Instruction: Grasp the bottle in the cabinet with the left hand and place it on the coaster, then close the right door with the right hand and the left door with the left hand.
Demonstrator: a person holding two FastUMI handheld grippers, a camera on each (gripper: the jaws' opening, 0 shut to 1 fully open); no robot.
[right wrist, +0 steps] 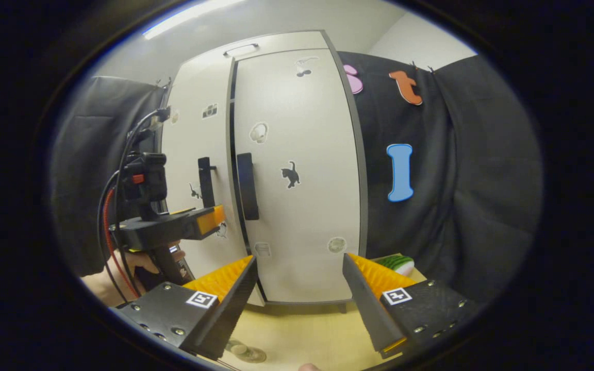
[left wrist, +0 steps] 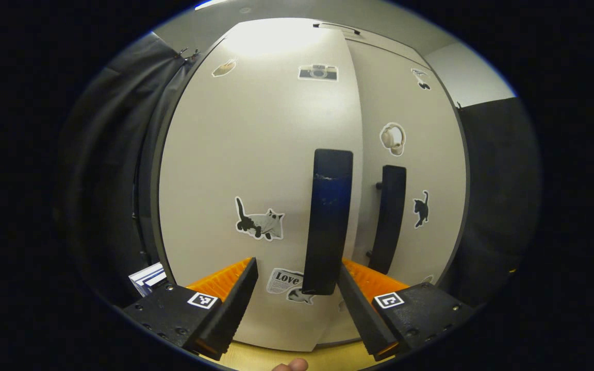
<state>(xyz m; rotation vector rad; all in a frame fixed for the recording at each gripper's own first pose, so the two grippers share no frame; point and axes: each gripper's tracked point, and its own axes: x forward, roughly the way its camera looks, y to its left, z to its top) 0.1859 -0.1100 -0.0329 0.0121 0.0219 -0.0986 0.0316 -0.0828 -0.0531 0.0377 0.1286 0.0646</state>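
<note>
Left claw (left wrist: 297, 288) wide, empty | left door's upright black bar handle (left wrist: 328, 221) just ahead | off-white cabinet left door (left wrist: 225, 154) nearly flush | right claw (right wrist: 299, 288) wide, farther.

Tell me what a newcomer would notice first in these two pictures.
First, the pale cabinet covered in small stickers, standing on a wooden table, with both doors looking shut or nearly so. Next, the left tongs, open and close to the left door's black handle; the right gripper view shows them from the side. The right tongs are open in front of the right door.
</note>
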